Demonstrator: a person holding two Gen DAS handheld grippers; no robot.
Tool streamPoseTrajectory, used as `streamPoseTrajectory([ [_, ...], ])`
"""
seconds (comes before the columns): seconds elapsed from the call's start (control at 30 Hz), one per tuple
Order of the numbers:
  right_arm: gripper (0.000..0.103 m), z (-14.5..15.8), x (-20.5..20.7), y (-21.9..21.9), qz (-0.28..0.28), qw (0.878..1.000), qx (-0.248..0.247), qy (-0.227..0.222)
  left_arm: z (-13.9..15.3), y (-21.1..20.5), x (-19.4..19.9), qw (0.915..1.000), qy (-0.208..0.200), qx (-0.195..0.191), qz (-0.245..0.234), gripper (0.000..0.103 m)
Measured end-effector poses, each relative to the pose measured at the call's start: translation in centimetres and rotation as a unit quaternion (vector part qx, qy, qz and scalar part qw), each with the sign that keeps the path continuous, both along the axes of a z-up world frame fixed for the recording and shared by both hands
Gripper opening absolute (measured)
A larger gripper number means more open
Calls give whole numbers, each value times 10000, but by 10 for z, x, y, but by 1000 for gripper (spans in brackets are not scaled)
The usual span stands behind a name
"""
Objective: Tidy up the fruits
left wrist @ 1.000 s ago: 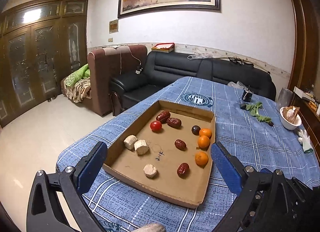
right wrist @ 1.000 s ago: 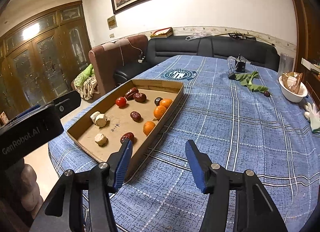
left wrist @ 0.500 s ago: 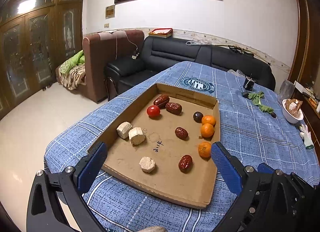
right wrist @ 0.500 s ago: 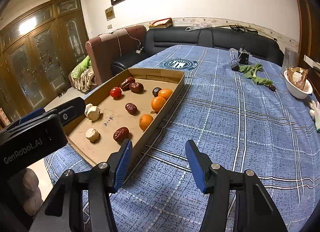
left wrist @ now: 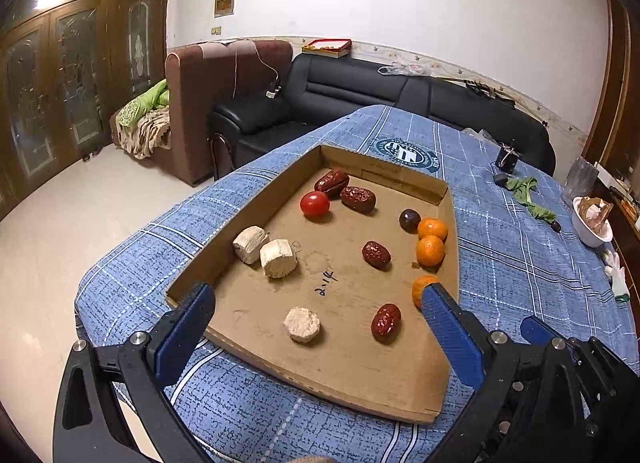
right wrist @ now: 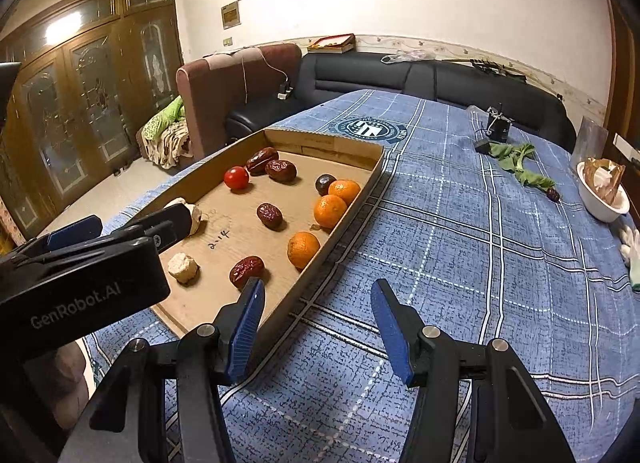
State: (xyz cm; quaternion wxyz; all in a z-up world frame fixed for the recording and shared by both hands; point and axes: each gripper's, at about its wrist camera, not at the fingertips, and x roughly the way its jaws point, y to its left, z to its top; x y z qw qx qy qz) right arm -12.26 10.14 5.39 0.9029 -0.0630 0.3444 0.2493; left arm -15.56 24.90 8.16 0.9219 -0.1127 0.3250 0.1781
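A shallow cardboard tray (left wrist: 404, 175) (right wrist: 344, 151) lies on the blue checked tablecloth. In it are three oranges (left wrist: 430, 250) (right wrist: 330, 210) along the right side, several red dates (left wrist: 386, 318) (right wrist: 247, 271), a red tomato (left wrist: 315, 203) (right wrist: 236, 177), a dark plum (left wrist: 409, 220) (right wrist: 325, 184) and three pale chunks (left wrist: 302, 323) (right wrist: 183, 268). My left gripper (left wrist: 318, 297) is open and empty over the tray's near end. My right gripper (right wrist: 318, 295) is open and empty, above the cloth by the tray's right wall.
A white bowl (right wrist: 602, 199) (left wrist: 592, 223) stands at the table's right edge, with green leaves (right wrist: 516, 161), a small dark fruit (right wrist: 553, 194) and a black device (right wrist: 496, 129) on the cloth. Sofas (left wrist: 360, 99) stand beyond the table. The left gripper's body (right wrist: 80, 283) fills the left of the right wrist view.
Both grippers have moved forward and lower towards the tray, which now looks larger and closer. Both stay open. No fruit has moved.
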Motion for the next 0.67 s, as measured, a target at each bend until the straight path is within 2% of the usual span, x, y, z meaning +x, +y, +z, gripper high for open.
streamPoseTrajectory([
  [0.27, 61, -2, 1, 7, 56, 10000, -74, -24, -1, 6, 6, 10000, 27, -45, 5, 103],
  [0.47, 61, -3, 0, 9, 136, 9998, -92, -65, 8, 1, 10, 9999, -27, 74, -66, 103],
  [0.67, 60, 1, 4, -13, -113, 9999, 101, -78, 13, -12, 16, 9999, 81, 94, -90, 103],
])
